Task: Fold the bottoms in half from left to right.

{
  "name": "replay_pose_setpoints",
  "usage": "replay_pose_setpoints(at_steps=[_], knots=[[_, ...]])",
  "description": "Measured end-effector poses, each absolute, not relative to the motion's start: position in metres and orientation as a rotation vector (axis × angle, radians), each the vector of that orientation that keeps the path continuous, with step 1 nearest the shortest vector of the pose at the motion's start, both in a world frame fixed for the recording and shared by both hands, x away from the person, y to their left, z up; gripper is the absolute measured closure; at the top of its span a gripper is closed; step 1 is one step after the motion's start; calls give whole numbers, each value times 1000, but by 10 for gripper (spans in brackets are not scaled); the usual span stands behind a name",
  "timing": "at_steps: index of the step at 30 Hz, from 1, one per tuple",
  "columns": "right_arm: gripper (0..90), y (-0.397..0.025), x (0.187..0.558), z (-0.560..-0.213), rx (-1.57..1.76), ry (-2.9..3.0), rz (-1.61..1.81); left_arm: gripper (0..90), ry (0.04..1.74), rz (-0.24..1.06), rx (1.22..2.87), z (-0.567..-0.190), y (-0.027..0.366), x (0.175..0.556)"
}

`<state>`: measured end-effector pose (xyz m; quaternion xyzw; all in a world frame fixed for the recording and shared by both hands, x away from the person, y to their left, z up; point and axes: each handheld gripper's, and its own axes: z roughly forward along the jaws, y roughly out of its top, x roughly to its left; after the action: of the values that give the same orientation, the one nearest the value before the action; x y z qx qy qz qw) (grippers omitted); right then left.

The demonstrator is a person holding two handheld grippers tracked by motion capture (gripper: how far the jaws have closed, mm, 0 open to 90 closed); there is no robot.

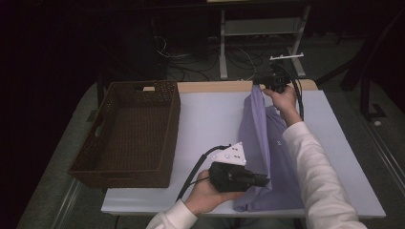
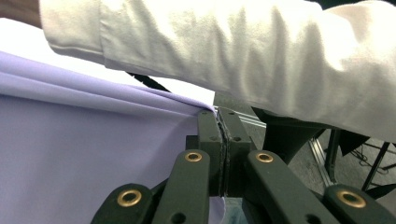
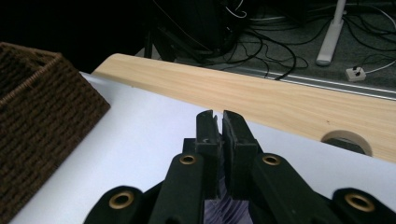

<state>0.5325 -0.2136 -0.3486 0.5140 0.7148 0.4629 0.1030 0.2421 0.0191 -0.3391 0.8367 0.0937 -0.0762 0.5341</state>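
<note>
A lavender garment [image 1: 267, 143] lies lengthwise on the white table [image 1: 210, 124], its left edge raised in a ridge. At the near edge my left gripper [image 1: 266, 181] is shut on the cloth's lower part. In the left gripper view the jaws [image 2: 218, 115] pinch a fold of the lavender fabric [image 2: 70, 154], with a white sleeve [image 2: 243, 51] crossing above. At the far edge my right gripper [image 1: 258, 86] holds the garment's top end lifted. In the right gripper view its jaws [image 3: 218, 119] are closed on a bit of lavender cloth [image 3: 223, 207] seen low between them.
A dark brown wicker basket [image 1: 129, 133] stands on the table's left side, also seen as the basket [image 3: 42, 116] in the right gripper view. A wooden strip [image 1: 215, 87] runs along the table's far edge. Cables and a white stand leg [image 1: 223, 47] lie on the floor behind.
</note>
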Motion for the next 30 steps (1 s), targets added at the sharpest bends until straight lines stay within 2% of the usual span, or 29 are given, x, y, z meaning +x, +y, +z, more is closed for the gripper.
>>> replay_pose_setpoints(at_steps=[14,21,30], knots=[[849,-251,528,-375,1531,2128,1339,888,174,-255,2041,-377,-40,245],[848,-264,524,-394,1556,2121,1346,887,174,-299,2045,-407,-72,246],[847,-275,526,-404,1553,2122,1279,887,198,-337,2044,-432,-96,253]])
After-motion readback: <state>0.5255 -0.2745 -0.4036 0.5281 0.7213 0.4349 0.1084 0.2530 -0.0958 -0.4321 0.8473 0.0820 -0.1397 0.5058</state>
